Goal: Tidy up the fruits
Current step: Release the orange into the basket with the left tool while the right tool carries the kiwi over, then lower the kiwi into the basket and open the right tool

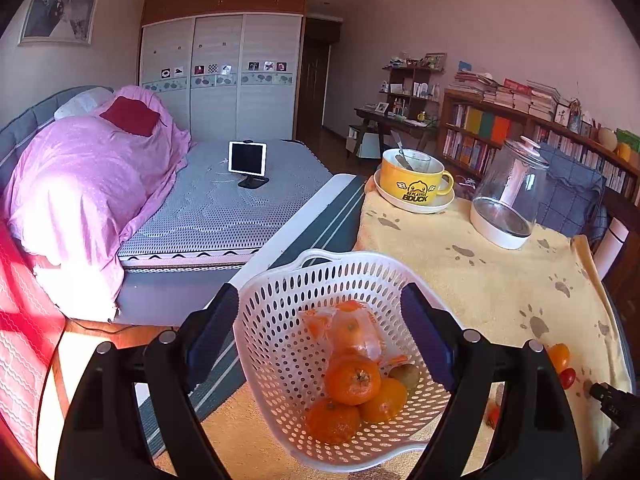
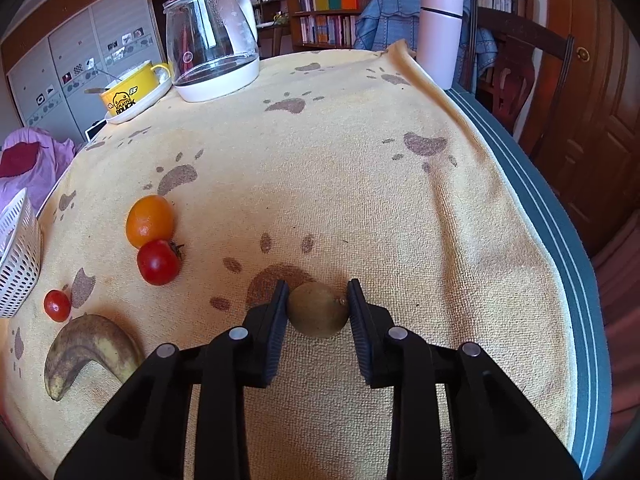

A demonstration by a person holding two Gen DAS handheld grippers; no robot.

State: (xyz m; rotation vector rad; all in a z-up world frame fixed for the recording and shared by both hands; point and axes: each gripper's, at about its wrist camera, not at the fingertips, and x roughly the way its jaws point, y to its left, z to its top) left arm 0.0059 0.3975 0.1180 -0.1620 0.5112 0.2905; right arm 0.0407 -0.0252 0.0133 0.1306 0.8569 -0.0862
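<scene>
A white perforated basket holds three mandarins, a plastic-wrapped orange packet and a kiwi. My left gripper is open, its fingers wide apart at either side of the basket. My right gripper is shut on a brown kiwi low over the yellow paw-print towel. To its left lie an orange, a red tomato, a cherry tomato and a spotted banana. The basket's edge shows at far left.
A yellow duck mug on a saucer, a glass kettle and a pink tumbler stand at the towel's far side. A chair and bookshelves are behind. The table's striped edge runs along the right; a bed lies left.
</scene>
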